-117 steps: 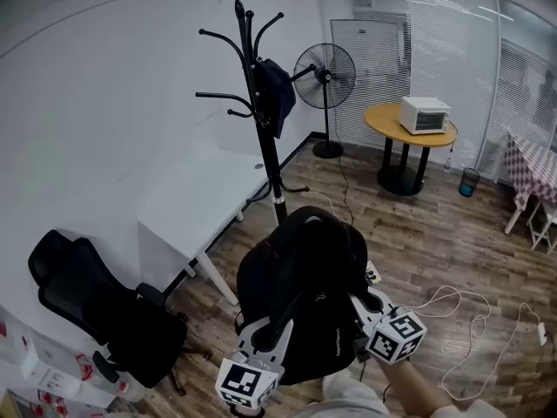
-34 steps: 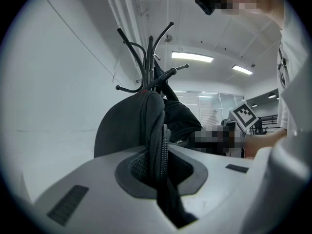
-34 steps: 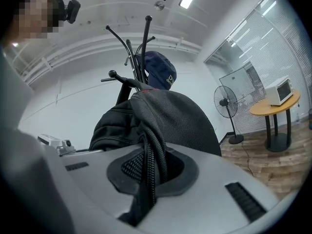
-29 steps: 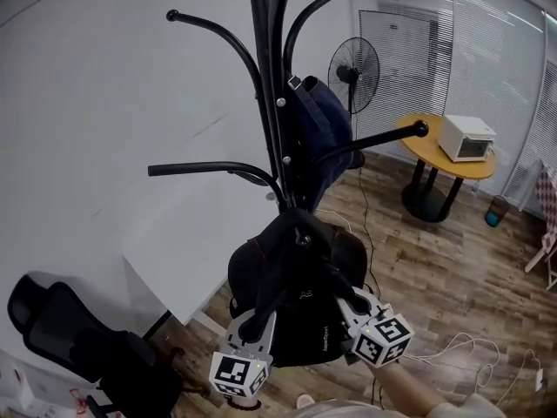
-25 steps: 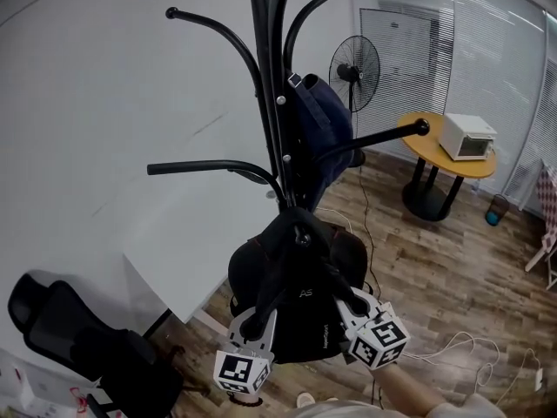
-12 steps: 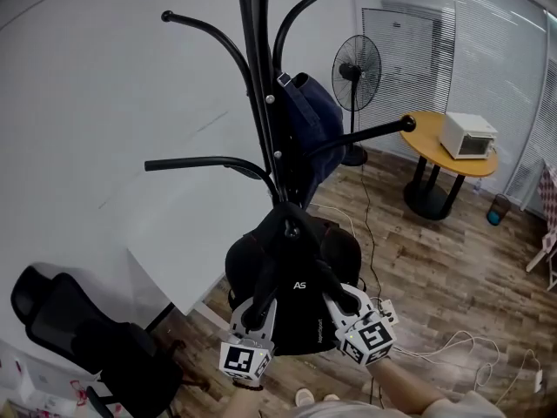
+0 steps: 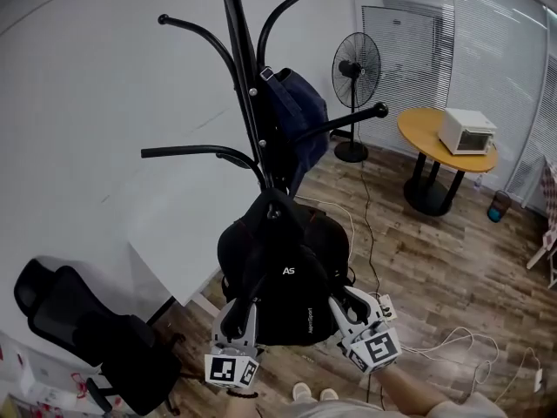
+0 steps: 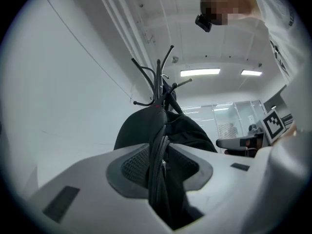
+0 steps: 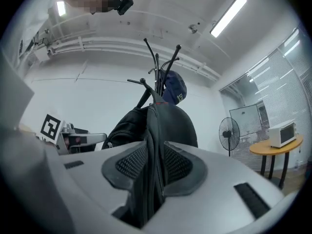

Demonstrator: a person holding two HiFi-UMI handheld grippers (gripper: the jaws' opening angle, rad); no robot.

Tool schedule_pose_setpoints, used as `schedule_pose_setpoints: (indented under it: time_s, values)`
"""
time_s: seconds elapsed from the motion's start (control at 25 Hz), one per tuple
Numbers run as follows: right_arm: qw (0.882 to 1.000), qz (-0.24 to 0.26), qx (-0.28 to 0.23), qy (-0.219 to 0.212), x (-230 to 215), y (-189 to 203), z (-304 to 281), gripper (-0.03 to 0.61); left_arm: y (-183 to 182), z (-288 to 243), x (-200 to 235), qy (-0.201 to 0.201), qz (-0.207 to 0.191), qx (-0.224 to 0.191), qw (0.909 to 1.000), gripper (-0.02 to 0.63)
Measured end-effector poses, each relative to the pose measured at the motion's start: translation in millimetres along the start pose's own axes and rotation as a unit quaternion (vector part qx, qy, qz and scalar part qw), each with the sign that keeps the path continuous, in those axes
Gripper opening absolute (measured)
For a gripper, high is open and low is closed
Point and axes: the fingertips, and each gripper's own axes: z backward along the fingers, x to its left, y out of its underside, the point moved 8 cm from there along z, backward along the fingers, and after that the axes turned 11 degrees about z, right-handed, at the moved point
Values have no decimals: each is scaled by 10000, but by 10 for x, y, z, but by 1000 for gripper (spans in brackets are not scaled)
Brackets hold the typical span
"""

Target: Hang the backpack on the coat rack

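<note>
Backpack (image 7: 283, 268) hangs against the rack (image 7: 246, 85), its top apparently hooked on a lower arm. Left gripper (image 7: 234, 317) jaws are opening, backpack fabric between them; right gripper (image 7: 342, 303) clamps the backpack's edge

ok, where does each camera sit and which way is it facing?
Head view: on the person's head, steeply down at coat rack and backpack; left tongs, right tongs, a forearm show.
Left gripper view: on left tongs, up along its opening jaws, backpack fabric between them.
Right gripper view: on right tongs, up along jaws shut on the backpack.
Both gripper views share coat rack, backpack, the other tongs.
</note>
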Motion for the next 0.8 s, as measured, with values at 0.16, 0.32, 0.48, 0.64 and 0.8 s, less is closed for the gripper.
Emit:
schedule_pose_setpoints:
  time_s: [0.16, 0.32, 0.48, 0.64, 0.8]
  values:
    - [9998, -98, 142, 39, -91, 95, 421, 115, 9, 394, -209, -127, 136, 42, 9998, 124]
    - [9993, -110, 355, -12, -130, 212, 801, 72, 111, 693, -442, -230, 188, 282, 9992, 124]
    - [9960, -332, 799, 220, -175, 440, 1043, 41, 156, 935, -534, -371, 252, 353, 9984, 37]
    - [9939, -569, 877, 346, -97, 489, 1187, 41, 73, 1128, -514, -411, 389, 230, 9981, 11]
    - [9953, -558, 744, 273, 209, 356, 1204, 41, 3, 1337, -546, -298, 290, 194, 9989, 11]
